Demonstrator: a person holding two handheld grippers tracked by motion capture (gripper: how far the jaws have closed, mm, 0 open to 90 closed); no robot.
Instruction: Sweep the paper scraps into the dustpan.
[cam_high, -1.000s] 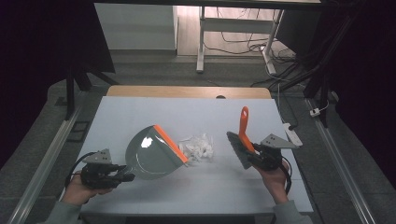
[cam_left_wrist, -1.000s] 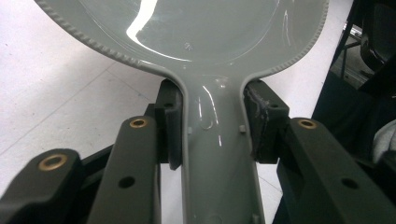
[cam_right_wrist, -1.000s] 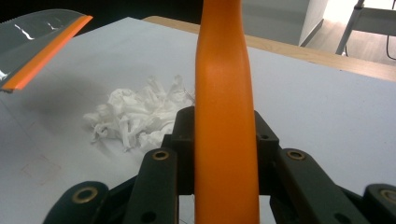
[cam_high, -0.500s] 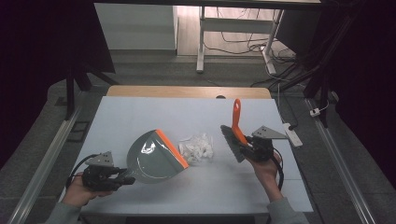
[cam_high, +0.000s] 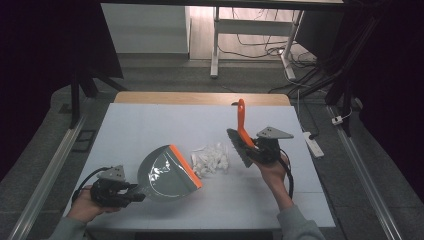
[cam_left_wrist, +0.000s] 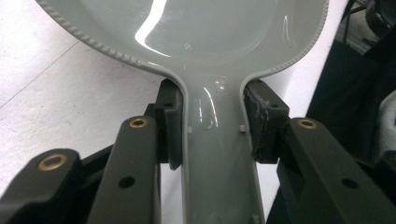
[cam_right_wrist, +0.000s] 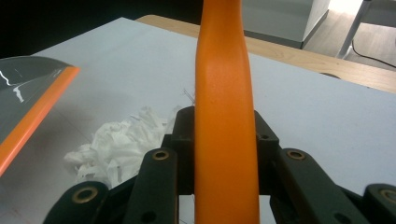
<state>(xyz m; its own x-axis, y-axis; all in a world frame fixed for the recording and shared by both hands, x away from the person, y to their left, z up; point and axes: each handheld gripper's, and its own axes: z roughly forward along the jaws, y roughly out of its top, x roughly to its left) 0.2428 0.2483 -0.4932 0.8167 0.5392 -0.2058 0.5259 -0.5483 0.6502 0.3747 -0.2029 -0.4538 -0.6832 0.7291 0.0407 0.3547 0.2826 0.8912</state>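
The paper scraps (cam_high: 211, 158) lie between the dustpan (cam_high: 167, 171) clamped in the left claw (cam_high: 134, 190) and the brush (cam_high: 242, 136) gripped by the nearer right claw (cam_high: 253, 148).

Item, right tongs (cam_high: 252, 150) with brush (cam_high: 241, 135), orange handle clamped between the jaws: shifted across the tabletop (cam_high: 150, 125) toward nine o'clock over the last second, in two even stages. Earlier position: well apart from the pile of white paper scraps (cam_high: 211, 158), at its three o'clock. Present position: bristle head just beside the pile's three o'clock edge; contact cannot be told. Handle tip now points toward twelve o'clock, tilted slightly less than before. The person's right forearm has followed, angled further inward.
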